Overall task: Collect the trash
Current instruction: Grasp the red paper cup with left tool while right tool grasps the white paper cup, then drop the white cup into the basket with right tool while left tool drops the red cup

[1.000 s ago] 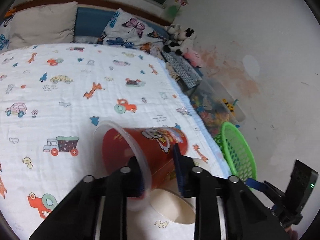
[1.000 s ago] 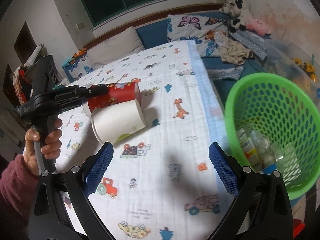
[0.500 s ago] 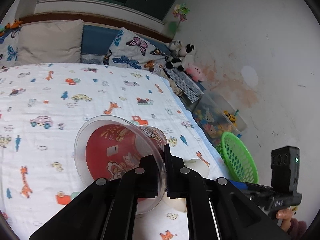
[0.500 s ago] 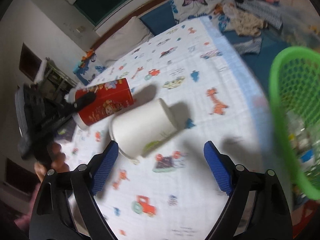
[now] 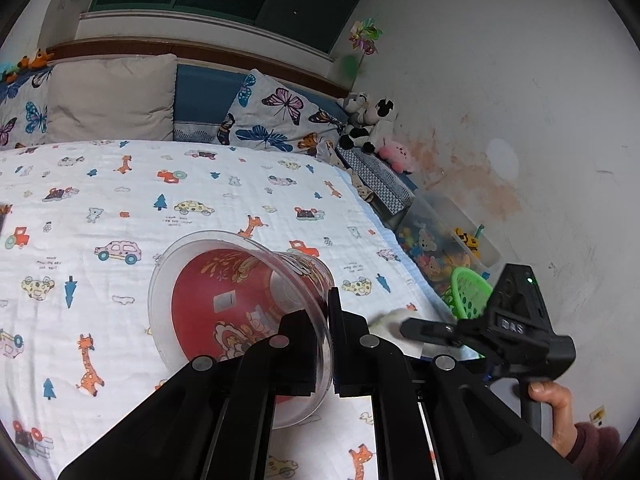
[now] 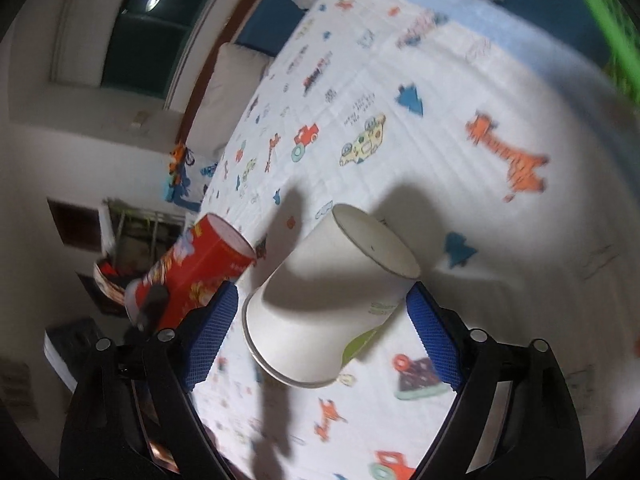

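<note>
A second ago the left gripper (image 5: 329, 354) stood with its jaws loosely either side of the rim of the red canister (image 5: 244, 320), which lay on the printed bedspread (image 5: 200, 200); now the jaws are pinched tight on the clear plastic rim and the canister is tipped up off the cloth, its open mouth turned toward the camera. The right gripper (image 6: 320, 330) was then wide open and well back from the white paper cup (image 6: 332, 296); since then it has rolled and come in close, its jaws have just been closing, and the cup lies on its side between the blue pads (image 6: 434, 344), which stand near its walls but do not clearly press on it, so the jaws are still apart. The green basket (image 5: 468, 294), large at the right of the right wrist view before, is now only a blurred sliver at that view's far right edge. Counted: two pieces of trash on the bed, one red canister to the left and one white cup just right of it; one green basket off the bed's right side; two grippers
</note>
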{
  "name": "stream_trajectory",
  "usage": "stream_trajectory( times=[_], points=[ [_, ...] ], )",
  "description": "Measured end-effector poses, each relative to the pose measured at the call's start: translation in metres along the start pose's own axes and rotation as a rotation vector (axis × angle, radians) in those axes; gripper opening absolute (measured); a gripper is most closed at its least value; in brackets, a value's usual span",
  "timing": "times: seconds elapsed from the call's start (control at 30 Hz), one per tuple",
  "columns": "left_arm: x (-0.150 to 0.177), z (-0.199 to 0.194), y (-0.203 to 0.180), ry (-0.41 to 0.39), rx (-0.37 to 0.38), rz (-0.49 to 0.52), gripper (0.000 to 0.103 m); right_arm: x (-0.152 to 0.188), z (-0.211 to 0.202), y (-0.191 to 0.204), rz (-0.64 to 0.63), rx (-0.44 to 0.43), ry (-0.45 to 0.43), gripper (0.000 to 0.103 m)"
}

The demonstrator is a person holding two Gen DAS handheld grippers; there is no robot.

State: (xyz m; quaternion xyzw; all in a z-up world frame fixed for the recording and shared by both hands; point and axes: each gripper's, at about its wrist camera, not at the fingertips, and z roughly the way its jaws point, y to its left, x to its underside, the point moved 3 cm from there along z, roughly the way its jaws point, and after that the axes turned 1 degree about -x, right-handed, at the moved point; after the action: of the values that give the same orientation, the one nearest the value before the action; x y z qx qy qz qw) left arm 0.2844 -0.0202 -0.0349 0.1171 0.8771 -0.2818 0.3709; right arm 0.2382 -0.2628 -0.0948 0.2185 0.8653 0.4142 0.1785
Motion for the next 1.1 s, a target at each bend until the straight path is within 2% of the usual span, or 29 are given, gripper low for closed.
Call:
stream_trajectory(
  times=[0.2, 0.5, 0.9, 1.1],
  points=[
    [0.003, -0.001, 0.010, 0.004, -0.009, -0.023, 0.005, -0.006, 0.003, 0.001, 0.015, -0.006, -0.020, 0.072],
    [0.005, -0.007, 0.006, -0.002, -0.008, -0.021, 0.005, 0.002, -0.006, 0.018, -0.119, 0.022, -0.053, 0.063],
    [0.006, -0.009, -0.028, -0.002, 0.028, 0.021, 0.005, 0.028, -0.053, 0.031, -0.355, 0.132, -0.170, 0.062],
    [0.007, -0.004, -0.058, 0.008, 0.059, 0.056, 0.005, 0.025, -0.082, 0.017, -0.375, 0.173, -0.224, 0.062]
  ],
)
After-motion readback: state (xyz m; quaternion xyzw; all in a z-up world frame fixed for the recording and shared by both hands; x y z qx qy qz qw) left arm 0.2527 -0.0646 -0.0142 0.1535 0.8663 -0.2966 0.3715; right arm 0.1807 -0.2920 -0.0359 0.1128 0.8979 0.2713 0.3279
